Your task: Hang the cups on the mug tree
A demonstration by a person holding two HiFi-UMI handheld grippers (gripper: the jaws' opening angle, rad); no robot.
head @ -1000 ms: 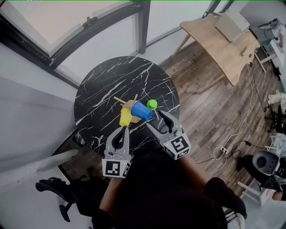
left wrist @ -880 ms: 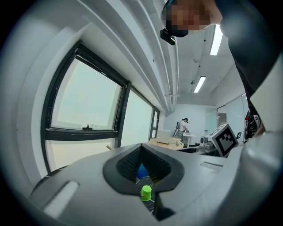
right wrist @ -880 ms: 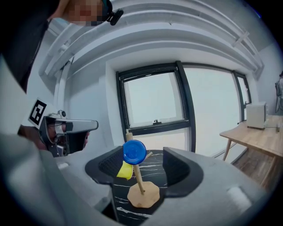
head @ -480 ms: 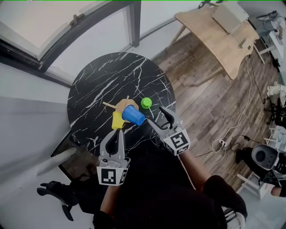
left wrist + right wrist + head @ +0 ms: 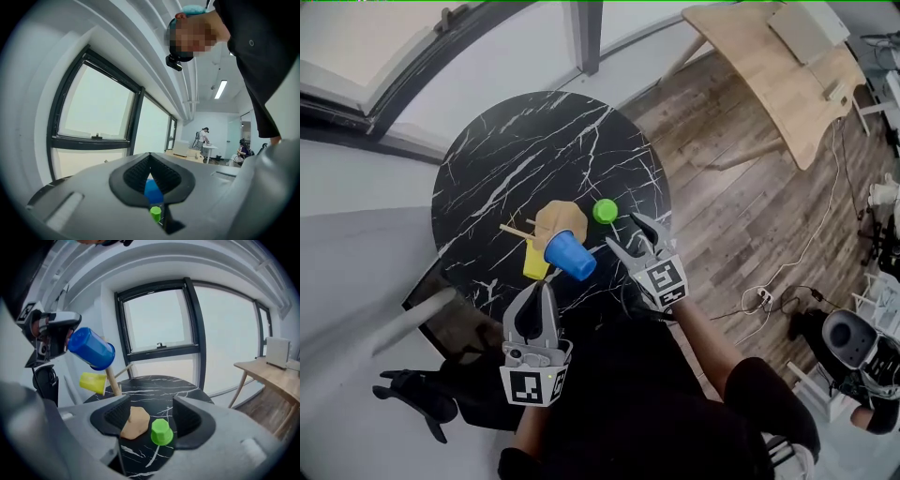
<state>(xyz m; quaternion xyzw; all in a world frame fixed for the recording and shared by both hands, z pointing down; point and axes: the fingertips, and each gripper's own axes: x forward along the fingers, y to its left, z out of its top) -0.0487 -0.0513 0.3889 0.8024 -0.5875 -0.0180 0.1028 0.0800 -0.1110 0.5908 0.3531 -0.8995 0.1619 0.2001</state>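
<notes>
The wooden mug tree [image 5: 555, 220] stands on the round black marble table [image 5: 506, 159]. A blue cup [image 5: 570, 255] and a yellow cup [image 5: 534, 263] hang on its pegs. A green cup [image 5: 605, 211] sits upside down on the table to the right of the tree's base. My right gripper [image 5: 634, 234] is open and empty, just short of the green cup [image 5: 161, 431], which lies ahead between its jaws. My left gripper [image 5: 546, 287] is shut and empty, held back from the tree at the table's near edge; the blue cup [image 5: 153, 189] shows beyond its jaws.
A light wooden desk [image 5: 769, 66] stands at the upper right on the plank floor. Cables [image 5: 769, 300] and an office chair [image 5: 853, 342] lie to the right. A large window [image 5: 159, 322] is behind the table. The table's near edge is at my body.
My right gripper has come down and forward toward the green cup. My left gripper has drawn back a little from the yellow cup. Both cups stay on the tree.
</notes>
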